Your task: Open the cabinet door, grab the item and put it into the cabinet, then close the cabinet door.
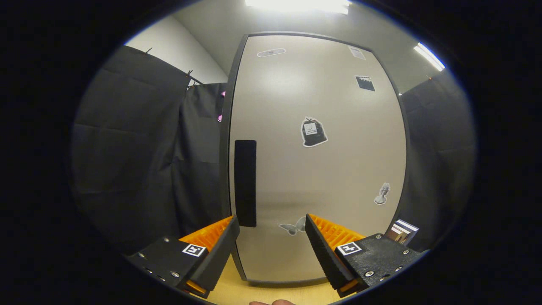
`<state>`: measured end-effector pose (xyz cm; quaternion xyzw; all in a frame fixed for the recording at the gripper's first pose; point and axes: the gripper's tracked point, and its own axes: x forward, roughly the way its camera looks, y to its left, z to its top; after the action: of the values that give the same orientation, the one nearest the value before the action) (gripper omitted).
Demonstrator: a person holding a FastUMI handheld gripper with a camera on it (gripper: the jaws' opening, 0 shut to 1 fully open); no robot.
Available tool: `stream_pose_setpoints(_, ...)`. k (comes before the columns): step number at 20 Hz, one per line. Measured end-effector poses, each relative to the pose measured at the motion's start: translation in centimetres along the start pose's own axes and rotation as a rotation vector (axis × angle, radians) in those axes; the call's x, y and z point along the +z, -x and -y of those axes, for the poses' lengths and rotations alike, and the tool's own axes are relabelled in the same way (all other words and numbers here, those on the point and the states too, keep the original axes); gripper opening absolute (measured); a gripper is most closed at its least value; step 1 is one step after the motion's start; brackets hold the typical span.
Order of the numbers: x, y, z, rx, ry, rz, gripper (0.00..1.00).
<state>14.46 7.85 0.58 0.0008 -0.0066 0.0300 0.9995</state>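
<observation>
One tall beige cabinet door (317, 169) with a dark frame stands shut straight ahead, at 12 o'clock from the gripper (271, 224). Its black rectangular recessed handle (245, 183) sits just beyond the left finger, at about 11 o'clock. Small stickers (313, 132) dot the panel. The gripper is open, fingers spread wide and holding nothing. Underneath lies a pale yellow wooden surface (271, 292). Black cloth walls (139, 161) flank both sides. Bright ceiling lights (298, 5) glare overhead. Stacked books (403, 231) show at 3 o'clock, beside the cabinet's lower corner.
</observation>
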Motion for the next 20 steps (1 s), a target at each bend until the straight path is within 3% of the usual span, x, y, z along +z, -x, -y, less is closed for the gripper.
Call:
stream_pose_setpoints(4,0.2,-2.6,-1.1,-0.006,0.017,-0.001,0.95)
stream_pose_setpoints(6,0.0,-3.6,-2.3,0.031,0.003,-0.024,0.87)
stream_pose_setpoints(8,-0.2,-4.4,-2.9,0.06,0.026,-0.04,0.72)
stream_pose_setpoints(10,-0.2,-4.7,-3.2,0.084,0.034,-0.042,0.43)
stream_pose_setpoints(11,-0.2,-4.5,-3.2,0.089,0.037,-0.044,0.35)
stream_pose_setpoints(20,-0.2,-3.4,-3.2,0.126,0.042,-0.055,0.28)
